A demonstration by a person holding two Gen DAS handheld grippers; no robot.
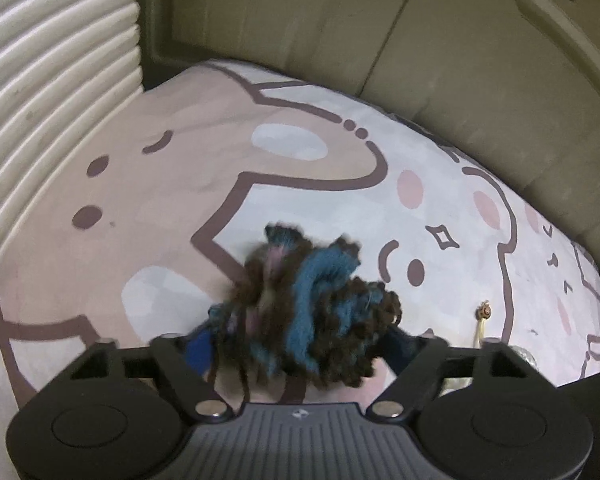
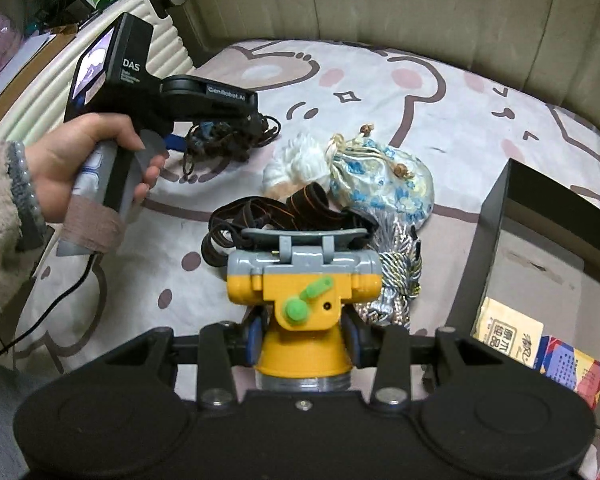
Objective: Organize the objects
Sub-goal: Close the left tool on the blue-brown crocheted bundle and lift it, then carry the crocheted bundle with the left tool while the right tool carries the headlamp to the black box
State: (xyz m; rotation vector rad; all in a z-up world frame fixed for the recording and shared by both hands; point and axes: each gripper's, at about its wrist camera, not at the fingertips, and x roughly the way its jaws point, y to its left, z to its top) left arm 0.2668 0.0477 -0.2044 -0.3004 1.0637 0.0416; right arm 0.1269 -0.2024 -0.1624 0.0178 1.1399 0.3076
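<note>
My left gripper [image 1: 296, 336] is shut on a brown and blue knitted bundle [image 1: 304, 304], held just above the cartoon bedsheet [image 1: 172, 184]. It also shows in the right wrist view [image 2: 224, 136], with the dark bundle [image 2: 204, 140] hanging in its fingers. My right gripper [image 2: 304, 332] is shut on a yellow and grey headlamp [image 2: 304, 300] with a green knob; its dark strap [image 2: 276, 208] trails forward over the sheet [image 2: 480, 120].
A blue-patterned drawstring pouch [image 2: 388, 184], a white cloth ball [image 2: 296, 160] and a silver braided cord [image 2: 396, 280] lie ahead of the headlamp. A black open box [image 2: 496, 200] with packets stands at the right. A ribbed headboard [image 1: 52, 88] is at the left, beige cushions [image 1: 440, 40] behind.
</note>
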